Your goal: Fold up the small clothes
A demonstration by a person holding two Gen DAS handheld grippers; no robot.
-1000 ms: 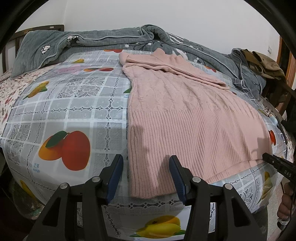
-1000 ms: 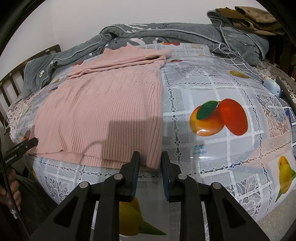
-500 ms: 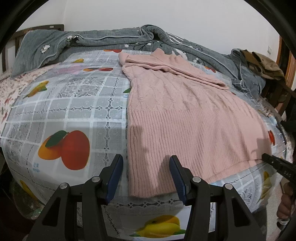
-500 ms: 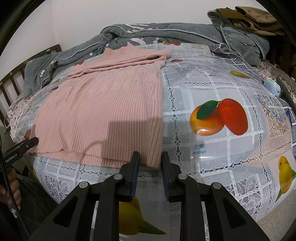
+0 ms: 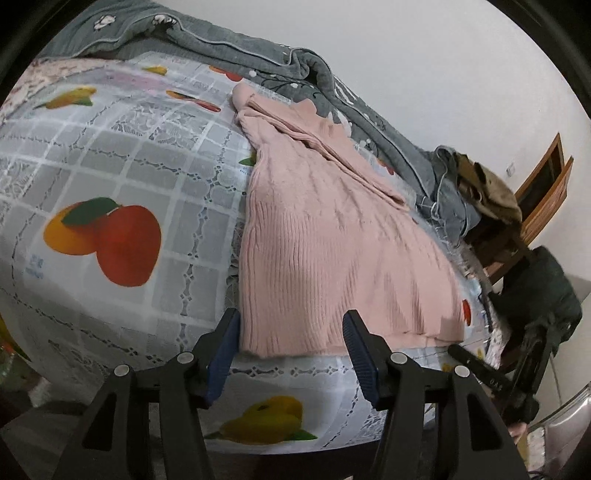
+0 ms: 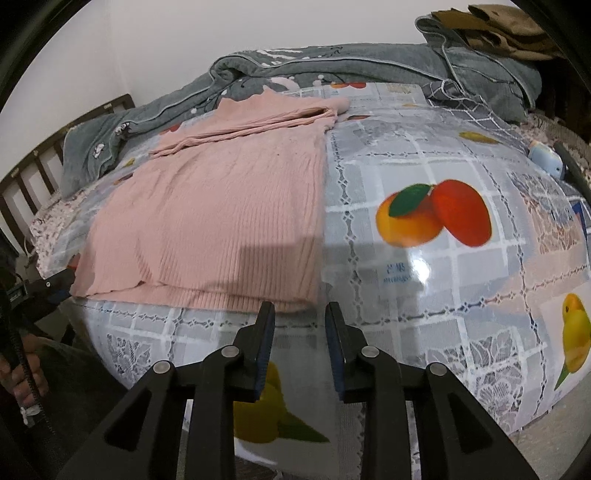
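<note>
A pink ribbed knit sweater [image 5: 325, 251] lies flat on the fruit-print tablecloth [image 5: 110, 177], sleeves folded across its far end. My left gripper [image 5: 291, 325] is open, its jaws either side of the sweater's near left hem corner. In the right wrist view the sweater [image 6: 221, 221] fills the left half of the tablecloth [image 6: 443, 295]. My right gripper [image 6: 299, 314] is open with a narrow gap, just short of the near right hem corner. Neither gripper holds anything.
A grey blanket [image 6: 332, 62] is bunched along the far side, with brown clothes [image 6: 495, 22] piled on it at the right. A small light-blue device [image 6: 546, 162] lies near the right edge. A dark headboard [image 6: 22, 184] stands at the left.
The left gripper has tilted and moved closer to the sweater's left hem corner. The right gripper has dropped slightly, short of the right corner. The sweater has not moved.
</note>
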